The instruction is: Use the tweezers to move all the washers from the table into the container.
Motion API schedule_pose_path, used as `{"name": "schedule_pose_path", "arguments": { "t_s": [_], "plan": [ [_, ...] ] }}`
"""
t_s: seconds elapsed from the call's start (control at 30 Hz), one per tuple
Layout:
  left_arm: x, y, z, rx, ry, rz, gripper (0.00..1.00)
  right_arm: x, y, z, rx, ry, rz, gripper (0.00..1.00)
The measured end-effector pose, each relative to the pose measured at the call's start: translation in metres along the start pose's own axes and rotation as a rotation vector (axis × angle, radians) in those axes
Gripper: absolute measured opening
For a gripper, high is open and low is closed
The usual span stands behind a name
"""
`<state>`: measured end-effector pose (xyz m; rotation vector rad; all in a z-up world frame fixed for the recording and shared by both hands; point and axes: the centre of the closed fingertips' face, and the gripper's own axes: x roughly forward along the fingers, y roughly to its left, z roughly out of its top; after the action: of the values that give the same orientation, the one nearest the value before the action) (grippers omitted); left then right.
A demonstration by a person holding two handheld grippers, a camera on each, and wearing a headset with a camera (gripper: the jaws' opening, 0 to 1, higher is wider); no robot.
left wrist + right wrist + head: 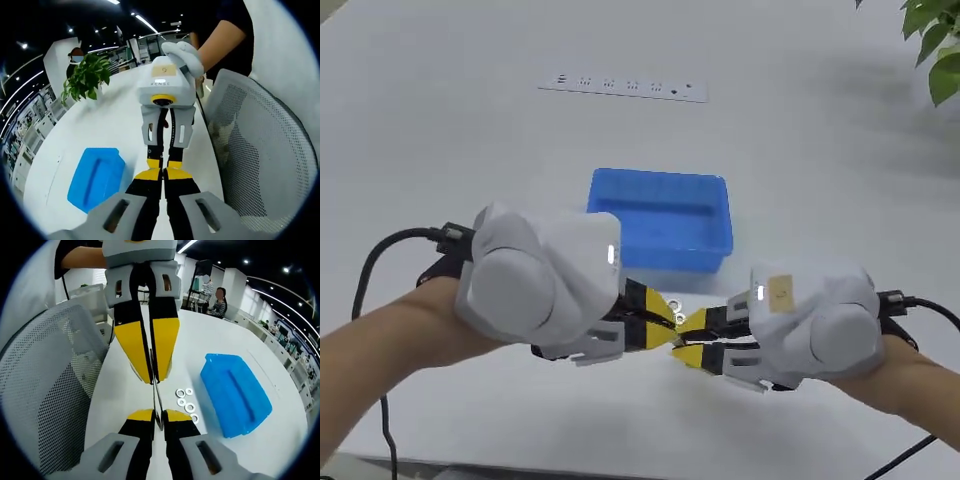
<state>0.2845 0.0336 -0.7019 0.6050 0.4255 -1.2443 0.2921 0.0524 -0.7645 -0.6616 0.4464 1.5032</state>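
Judging by how things lie, the task has barely begun. In the right gripper view five washers [190, 407] sit in a loose cluster on the white desk [470, 130], just beside the blue container [235, 392] and at about 3 o'clock from the jaw tips. In the head view the same cluster lies at the container's 6 o'clock, just off its near wall, and the inside of the container looks bare, so none appears to have gone in yet. The left gripper [668, 325] and the right gripper [688, 338] point at each other, tip to tip, low over the desk, near the washers. Both pairs of jaws are drawn together, and a thin metal strip, which I take for the tweezers [156, 395], runs from the right gripper's jaws at 6 o'clock in its own view into the left gripper's jaws at 12 o'clock. Each pair seems clamped on one end, which reads as a handover or a regrip rather than a pick. All five washers are left to move.
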Motion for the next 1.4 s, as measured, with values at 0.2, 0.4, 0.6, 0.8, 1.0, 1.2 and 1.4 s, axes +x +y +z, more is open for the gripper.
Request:
{"name": "schedule_pose_path", "arguments": {
  "t_s": [0.2, 0.4, 0.6, 0.8, 1.0, 1.2, 1.4],
  "plan": [
    [-0.003, -0.001, 0.003, -0.019, -0.026, 0.001, 0.05, 0.005, 0.004, 0.007, 0.010, -0.034, 0.015, 0.08],
    [0.002, -0.002, 0.009, -0.024, -0.053, 0.001, 0.05, 0.003, 0.003, 0.006, 0.028, -0.042, 0.014, 0.08],
    [0.003, -0.004, 0.010, -0.036, -0.069, -0.026, 0.05, 0.003, 0.005, 0.006, -0.018, -0.036, 0.019, 0.08],
    [0.004, -0.001, 0.012, -0.032, -0.079, -0.017, 0.06, 0.003, 0.004, 0.006, -0.001, -0.052, 0.024, 0.08],
    [0.003, -0.002, 0.013, -0.032, -0.083, -0.030, 0.06, 0.003, 0.005, 0.005, -0.006, -0.056, 0.018, 0.08],
    [0.001, -0.002, 0.010, -0.028, -0.072, -0.039, 0.07, 0.003, 0.005, 0.005, 0.003, -0.058, 0.020, 0.08],
    [0.003, -0.003, 0.008, -0.019, -0.072, -0.038, 0.06, 0.003, 0.005, 0.004, 0.005, -0.058, 0.021, 0.08]
  ]
}}
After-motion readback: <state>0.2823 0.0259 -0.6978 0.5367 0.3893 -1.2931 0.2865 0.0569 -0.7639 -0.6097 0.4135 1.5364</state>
